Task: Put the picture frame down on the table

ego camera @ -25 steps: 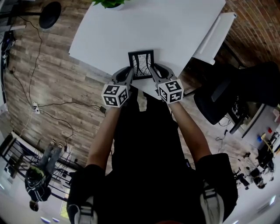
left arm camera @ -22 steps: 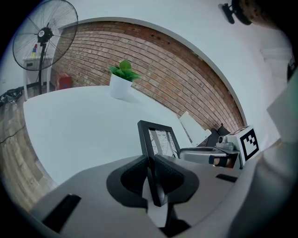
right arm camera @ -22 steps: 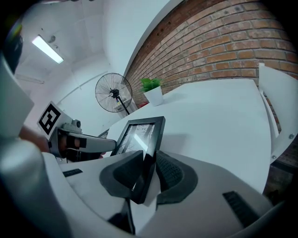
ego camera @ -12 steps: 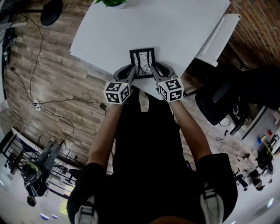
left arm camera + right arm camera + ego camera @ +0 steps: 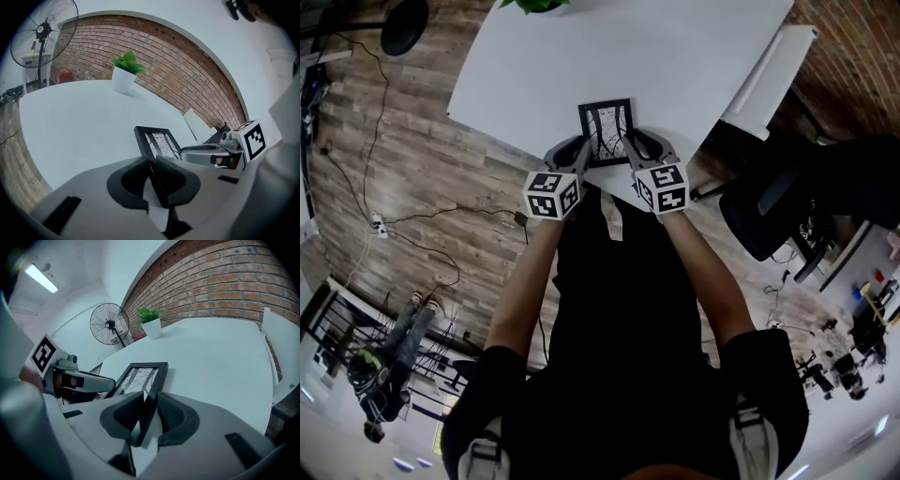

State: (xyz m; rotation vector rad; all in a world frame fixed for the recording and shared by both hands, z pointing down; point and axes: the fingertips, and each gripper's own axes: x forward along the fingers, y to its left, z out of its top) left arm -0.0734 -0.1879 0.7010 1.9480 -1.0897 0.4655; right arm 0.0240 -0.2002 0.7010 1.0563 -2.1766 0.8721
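A black picture frame with a line drawing behind its glass is held between both grippers over the near edge of the white table. My left gripper is shut on the frame's left rail. My right gripper is shut on its right rail. The frame lies nearly flat, its far end pointing across the table. Whether its underside touches the tabletop I cannot tell.
A potted green plant in a white pot stands at the table's far side. A floor fan stands beyond the table. A white chair back and a black office chair stand to the right. Brick wall lies behind.
Both grippers and the frame have crept slightly forward over the table edge; the grip on both rails is unchanged.
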